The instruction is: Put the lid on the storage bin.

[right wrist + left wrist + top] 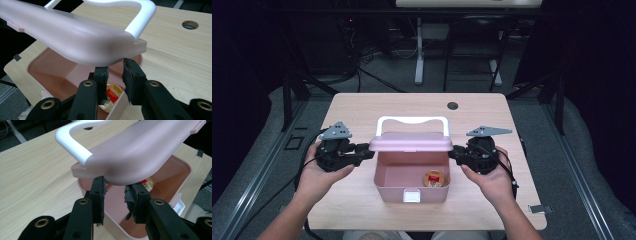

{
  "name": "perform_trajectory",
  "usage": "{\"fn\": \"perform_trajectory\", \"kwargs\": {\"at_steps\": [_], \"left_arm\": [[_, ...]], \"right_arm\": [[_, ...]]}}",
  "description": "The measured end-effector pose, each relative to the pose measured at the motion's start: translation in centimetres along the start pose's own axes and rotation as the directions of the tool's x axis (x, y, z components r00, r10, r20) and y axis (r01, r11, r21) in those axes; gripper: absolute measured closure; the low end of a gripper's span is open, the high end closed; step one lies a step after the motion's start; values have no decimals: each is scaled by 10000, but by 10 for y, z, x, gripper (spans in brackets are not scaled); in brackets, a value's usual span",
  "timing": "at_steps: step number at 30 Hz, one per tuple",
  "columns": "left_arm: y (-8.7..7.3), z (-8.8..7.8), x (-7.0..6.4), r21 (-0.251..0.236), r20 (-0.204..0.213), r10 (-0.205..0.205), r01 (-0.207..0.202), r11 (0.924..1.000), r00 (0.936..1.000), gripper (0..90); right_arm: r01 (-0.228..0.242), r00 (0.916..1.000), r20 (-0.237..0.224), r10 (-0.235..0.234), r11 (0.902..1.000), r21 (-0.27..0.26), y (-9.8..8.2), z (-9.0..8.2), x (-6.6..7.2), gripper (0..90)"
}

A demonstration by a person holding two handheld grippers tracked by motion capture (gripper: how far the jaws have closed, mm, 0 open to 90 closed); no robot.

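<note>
We hold the left gripper (371, 152) and the right gripper (452, 153) at opposite ends of the pink lid (410, 142). In the gripper views each pair of jaws stands apart under the lid's edge; whether the pads press on it we cannot tell. The lid is raised above the pink box (387, 192) at the table's (357, 107) near middle. A round yellow tin (435, 178) lies inside. The lid's white handle (412, 120) points away from us.
</note>
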State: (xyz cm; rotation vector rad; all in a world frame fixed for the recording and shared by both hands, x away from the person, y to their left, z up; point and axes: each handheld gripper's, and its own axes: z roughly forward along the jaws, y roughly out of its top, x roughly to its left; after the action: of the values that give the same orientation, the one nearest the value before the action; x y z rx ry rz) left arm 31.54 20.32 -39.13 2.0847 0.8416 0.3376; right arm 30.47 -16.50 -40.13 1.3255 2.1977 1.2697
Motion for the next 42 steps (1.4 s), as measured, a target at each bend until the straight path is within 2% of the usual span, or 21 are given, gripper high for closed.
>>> {"fn": "perform_trajectory", "kwargs": {"at_steps": [13,24,42], "left_arm": [[-11,-1,-7,-78,-12,-19,18,10000,10000,674],[-22,1,-14,49,-81,68,-67,10000,9999,657],[-45,8,-19,139,107,-259,257,9996,9996,643]], "right_arm": [[105,9999,59,-105,9999,32,-10,-3,5,726],[169,9997,-162,-168,9998,56,-23,-3,8,721],[-68,9996,-284,80,9992,406,-45,1,6,707]]}}
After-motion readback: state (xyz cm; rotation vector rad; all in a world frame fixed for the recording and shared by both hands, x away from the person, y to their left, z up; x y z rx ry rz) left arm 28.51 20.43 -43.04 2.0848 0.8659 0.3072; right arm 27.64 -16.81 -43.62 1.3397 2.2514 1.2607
